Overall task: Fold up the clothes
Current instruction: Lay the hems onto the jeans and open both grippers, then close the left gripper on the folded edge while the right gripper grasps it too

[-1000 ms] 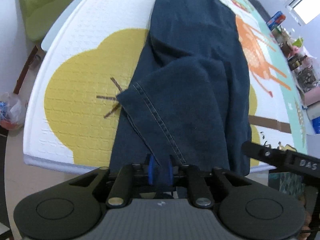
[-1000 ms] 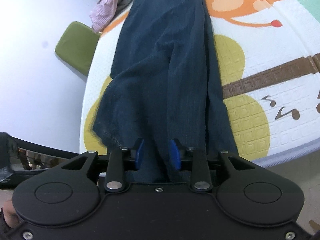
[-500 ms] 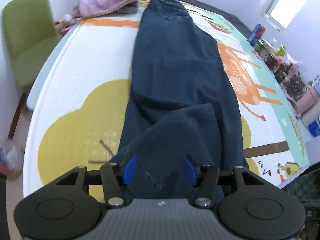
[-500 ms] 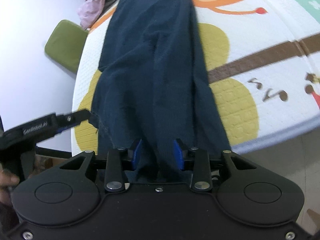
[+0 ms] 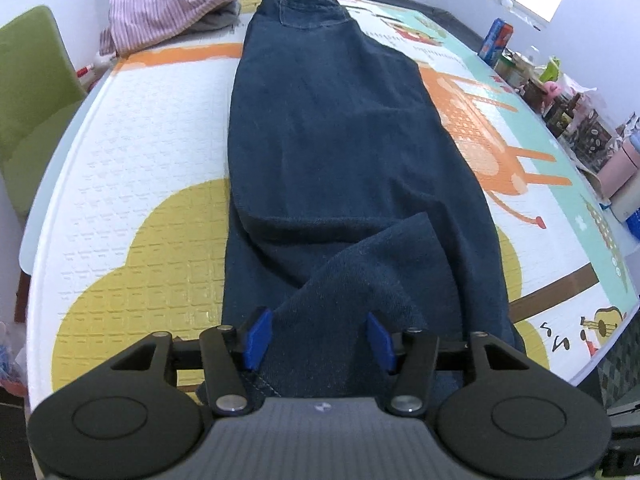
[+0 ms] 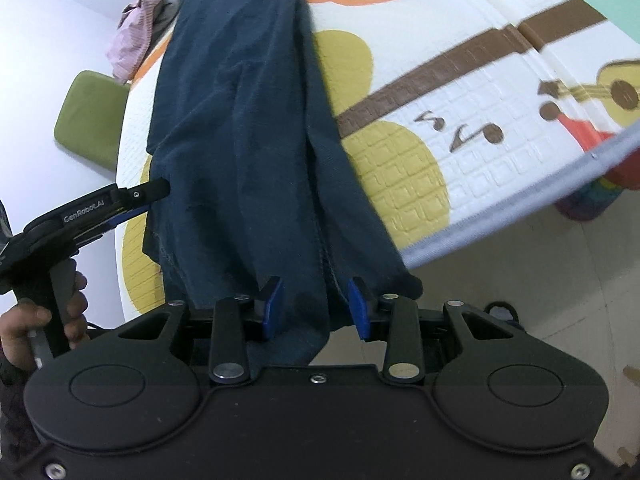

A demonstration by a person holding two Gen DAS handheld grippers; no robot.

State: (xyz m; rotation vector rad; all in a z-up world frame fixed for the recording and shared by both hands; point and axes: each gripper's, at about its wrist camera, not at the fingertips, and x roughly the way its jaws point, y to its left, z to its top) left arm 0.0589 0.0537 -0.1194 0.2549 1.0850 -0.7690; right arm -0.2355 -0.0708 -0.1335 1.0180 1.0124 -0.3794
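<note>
In the left wrist view, dark blue jeans (image 5: 344, 152) lie lengthwise down the centre of the cartoon play mat (image 5: 132, 184), hem end bunched at the bottom between the left gripper (image 5: 318, 338)'s spread blue pads, which stand released. A striped pink garment (image 5: 168, 12) sits upper left. In the right wrist view, the right gripper (image 6: 314, 308) stands parted, denim hanging loose between its pads without being pinched.
</note>
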